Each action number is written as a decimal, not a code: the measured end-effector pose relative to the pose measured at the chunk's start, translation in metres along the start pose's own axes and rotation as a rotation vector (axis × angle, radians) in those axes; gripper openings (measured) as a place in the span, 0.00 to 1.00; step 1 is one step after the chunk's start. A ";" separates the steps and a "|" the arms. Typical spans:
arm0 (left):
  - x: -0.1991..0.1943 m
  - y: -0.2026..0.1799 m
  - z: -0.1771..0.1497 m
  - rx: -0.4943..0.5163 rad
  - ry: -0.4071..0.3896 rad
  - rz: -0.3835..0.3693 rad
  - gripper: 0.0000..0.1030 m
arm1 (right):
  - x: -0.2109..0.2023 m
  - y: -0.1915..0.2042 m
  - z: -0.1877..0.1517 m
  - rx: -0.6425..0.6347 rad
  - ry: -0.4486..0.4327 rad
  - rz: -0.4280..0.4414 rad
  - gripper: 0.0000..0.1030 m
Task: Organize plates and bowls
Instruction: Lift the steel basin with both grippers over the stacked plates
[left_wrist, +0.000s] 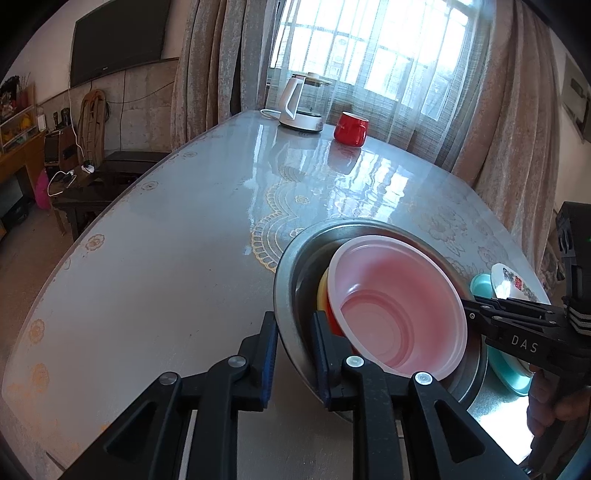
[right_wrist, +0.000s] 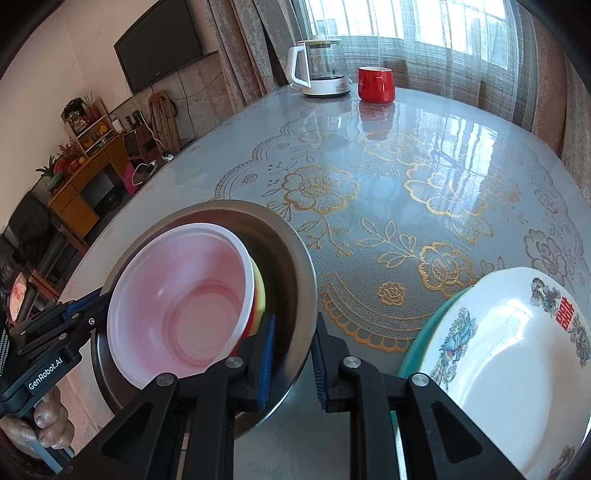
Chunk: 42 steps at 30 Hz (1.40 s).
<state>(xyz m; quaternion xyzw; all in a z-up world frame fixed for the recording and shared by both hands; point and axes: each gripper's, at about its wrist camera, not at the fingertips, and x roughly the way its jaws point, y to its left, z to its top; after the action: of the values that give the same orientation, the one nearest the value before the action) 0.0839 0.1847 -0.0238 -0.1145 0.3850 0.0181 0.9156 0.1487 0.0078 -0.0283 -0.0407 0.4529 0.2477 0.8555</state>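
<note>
**Two wrist cams, both close on the same metal basin**

My left cam sits just behind my left gripper (left_wrist: 293, 354), angled down across the table (left_wrist: 155, 266) twd the window; basin rim (left_wrist: 284, 280) fills lower centre, very near. My right gripper (left_wrist: 469, 308) comes in from the frame's right edge.

My right cam sits behind my right gripper (right_wrist: 293, 362), also tilted down, facing the same window end. Basin (right_wrist: 295, 273) is lower left here, white plate (right_wrist: 498, 354) close at lower right. My left gripper (right_wrist: 99, 301) enters from the left.

Shared: basin w/ pink bowl (left_wrist: 399, 310) (right_wrist: 181, 306), kettle (left_wrist: 301, 105) (right_wrist: 321, 70), red mug (left_wrist: 350, 129) (right_wrist: 375, 84), TV (left_wrist: 118, 37) (right_wrist: 159, 55). Each cam sees the other gripper.
</note>
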 end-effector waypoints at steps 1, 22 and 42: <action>-0.001 0.000 -0.001 -0.002 0.000 0.000 0.19 | 0.001 0.001 0.000 -0.003 0.001 -0.001 0.19; -0.031 0.009 -0.010 -0.036 -0.030 0.031 0.17 | -0.017 0.015 -0.011 0.031 -0.030 0.089 0.19; -0.055 -0.054 0.013 0.074 -0.082 -0.092 0.17 | -0.089 -0.035 -0.027 0.160 -0.184 0.112 0.19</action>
<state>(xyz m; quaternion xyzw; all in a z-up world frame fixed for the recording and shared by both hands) 0.0610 0.1384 0.0345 -0.0972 0.3421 -0.0335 0.9340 0.1025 -0.0653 0.0209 0.0761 0.3926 0.2606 0.8787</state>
